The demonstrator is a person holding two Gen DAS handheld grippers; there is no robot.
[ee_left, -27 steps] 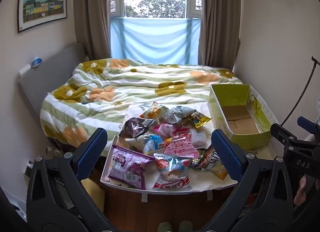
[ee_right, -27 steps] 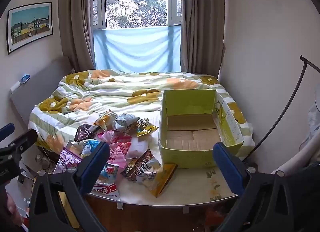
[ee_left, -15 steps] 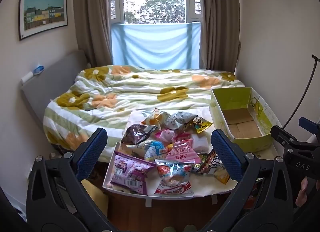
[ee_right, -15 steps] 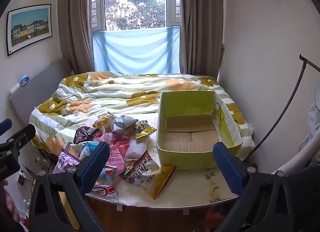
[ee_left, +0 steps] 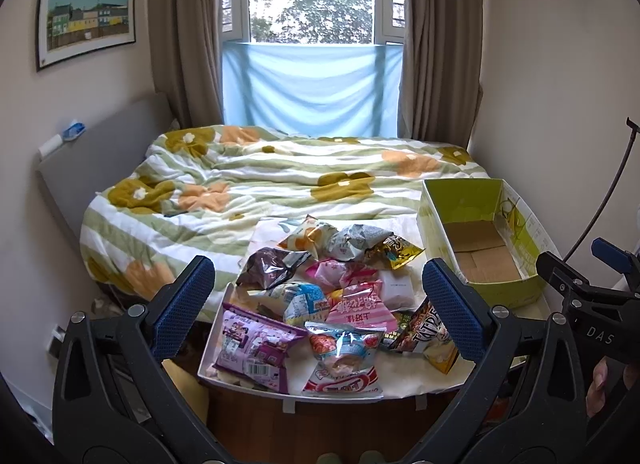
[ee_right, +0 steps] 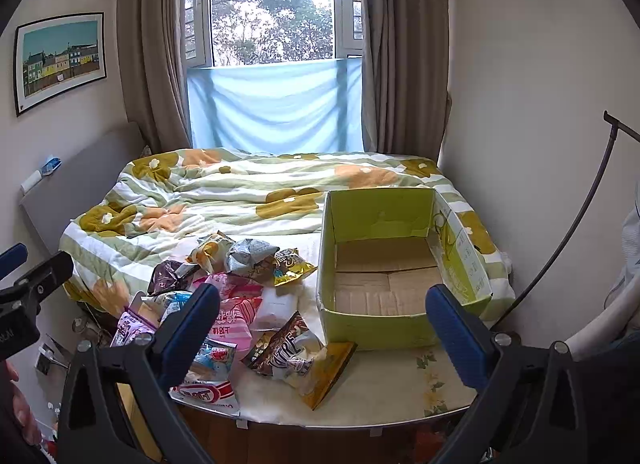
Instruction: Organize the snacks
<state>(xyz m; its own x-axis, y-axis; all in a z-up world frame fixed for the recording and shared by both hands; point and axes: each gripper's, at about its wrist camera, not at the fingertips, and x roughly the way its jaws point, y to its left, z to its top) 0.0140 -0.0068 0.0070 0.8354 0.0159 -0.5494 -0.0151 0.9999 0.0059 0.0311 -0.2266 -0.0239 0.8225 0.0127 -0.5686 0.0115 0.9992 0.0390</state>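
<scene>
**Both grippers poised above the snack pile, nothing picked yet**

The left gripper (ee_left: pixel 318 300) has its fingers (ee_left: pixel 182 296) spread wide and empty; the right gripper (ee_right: pixel 320 324) is likewise parted and holds nothing. Both hover short of the desk (ee_right: pixel 400 396). The snacks (ee_left: pixel 320 304) lie heaped left of the green box (ee_right: pixel 400 264), which stands empty; the brown-and-gold bag (ee_right: pixel 300 360) lies nearest its front corner. This looks like the opening step: choosing a first packet. The next move calls for descending onto one loose bag and pinching its crinkly edge. The left view shows the purple packet (ee_left: pixel 254 348) whole; the right view shows the box floor fully.
</scene>
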